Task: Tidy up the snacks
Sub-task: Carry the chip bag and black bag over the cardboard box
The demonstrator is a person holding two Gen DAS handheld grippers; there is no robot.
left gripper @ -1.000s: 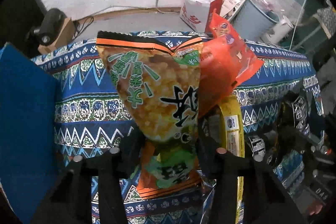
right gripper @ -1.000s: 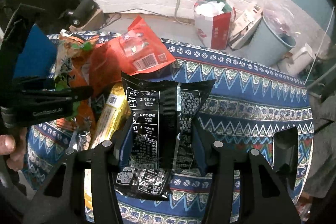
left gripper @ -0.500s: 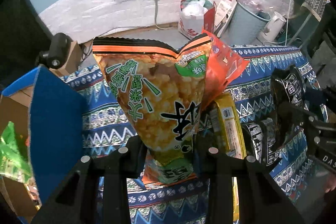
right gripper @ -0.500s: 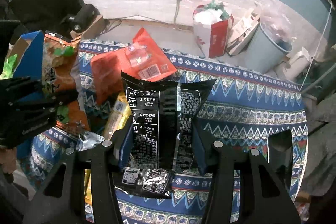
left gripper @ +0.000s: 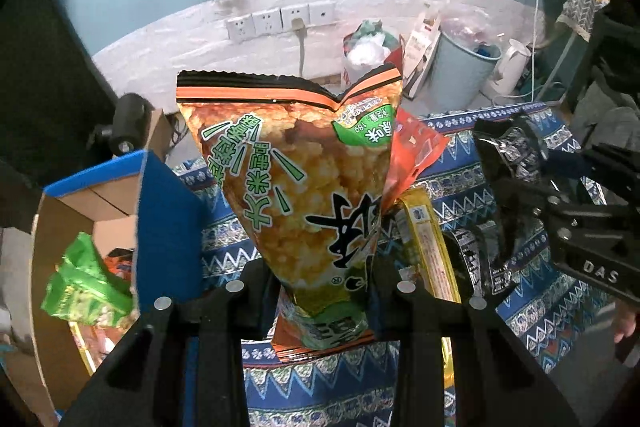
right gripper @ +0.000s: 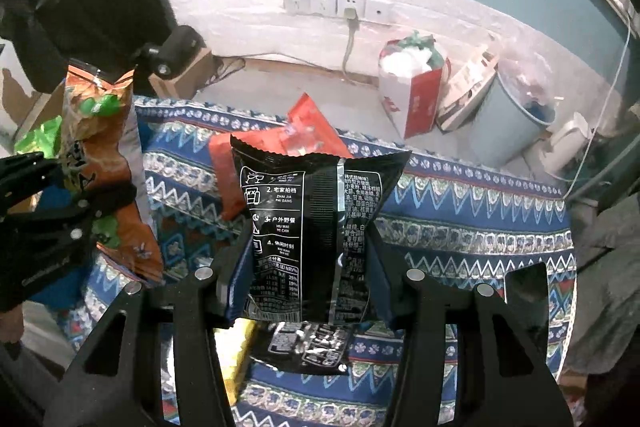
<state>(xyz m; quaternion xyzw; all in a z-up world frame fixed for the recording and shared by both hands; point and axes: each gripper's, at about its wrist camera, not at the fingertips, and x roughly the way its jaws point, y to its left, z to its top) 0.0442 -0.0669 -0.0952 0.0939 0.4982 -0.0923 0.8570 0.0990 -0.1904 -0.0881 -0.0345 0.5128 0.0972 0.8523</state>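
Note:
My left gripper [left gripper: 320, 287] is shut on an orange and green snack bag [left gripper: 296, 179], held upright above the patterned cloth; the same bag shows at the left of the right wrist view [right gripper: 104, 163]. My right gripper [right gripper: 308, 275] is shut on a black snack bag [right gripper: 316, 227], also lifted; it shows at the right of the left wrist view [left gripper: 508, 163]. On the cloth lie a red bag [right gripper: 288, 143], a yellow packet [left gripper: 428, 247] and another black bag [right gripper: 308, 347]. An open cardboard box with blue flaps [left gripper: 160, 219] at the left holds a green bag [left gripper: 84, 291].
The blue patterned tablecloth [right gripper: 460, 211] covers the table. Behind it on the floor stand a red and white paper bag [right gripper: 412, 99], a grey bin [right gripper: 508, 123] and a white kettle [left gripper: 512, 67]. A wall socket strip [right gripper: 332, 3] has a cable plugged in.
Both grippers have risen with their bags. The left gripper has swung left, bringing the open cardboard box and its green bag into view.

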